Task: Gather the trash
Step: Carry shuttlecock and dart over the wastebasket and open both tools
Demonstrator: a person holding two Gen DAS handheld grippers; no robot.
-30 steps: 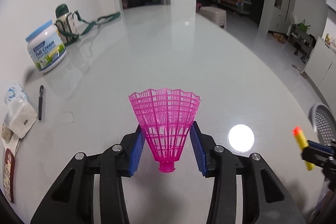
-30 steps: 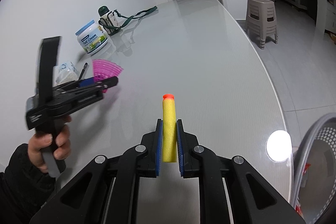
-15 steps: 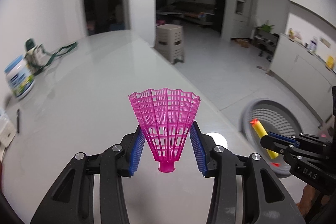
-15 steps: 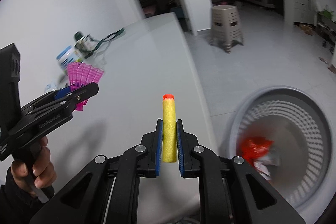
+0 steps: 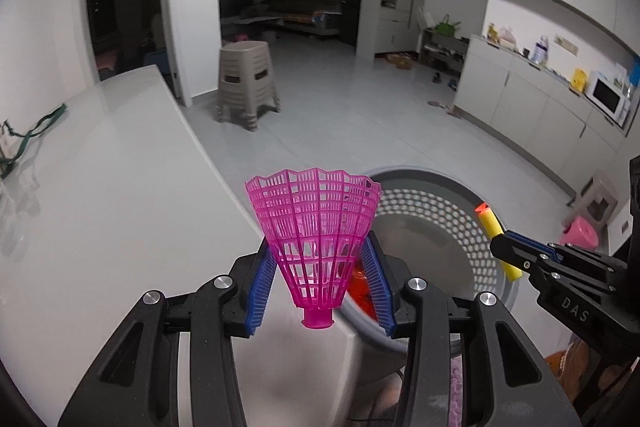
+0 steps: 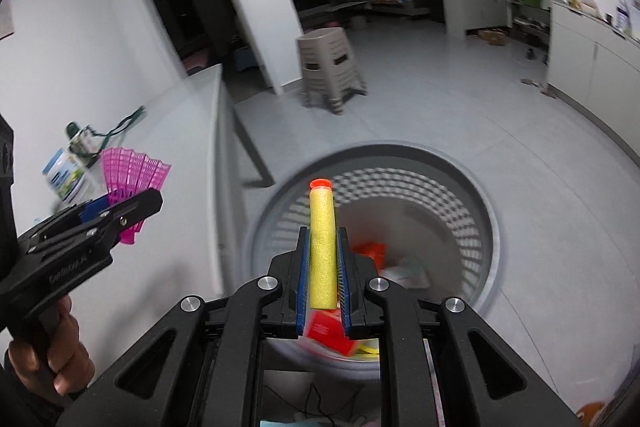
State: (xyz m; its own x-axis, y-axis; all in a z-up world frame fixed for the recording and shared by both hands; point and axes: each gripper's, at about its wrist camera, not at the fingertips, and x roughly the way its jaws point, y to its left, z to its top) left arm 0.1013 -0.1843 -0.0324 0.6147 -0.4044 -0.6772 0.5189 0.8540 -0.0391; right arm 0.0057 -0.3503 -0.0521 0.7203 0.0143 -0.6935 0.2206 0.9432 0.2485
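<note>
My left gripper (image 5: 318,277) is clamped on the pink shuttlecock skirt (image 5: 314,233), held at the corner of the white table (image 5: 120,195), while my right gripper (image 6: 323,267) is closed tight on the yellow foam dart (image 6: 322,251), orange tip forward. Just beyond both, on the floor beside the table, stands the grey perforated bin (image 6: 488,227), the dart above its opening; it holds red items, apparently wrappers, though blur prevents confirmation. Farther off, stacked beige stools (image 5: 246,83) stand on the tiled floor.
</note>
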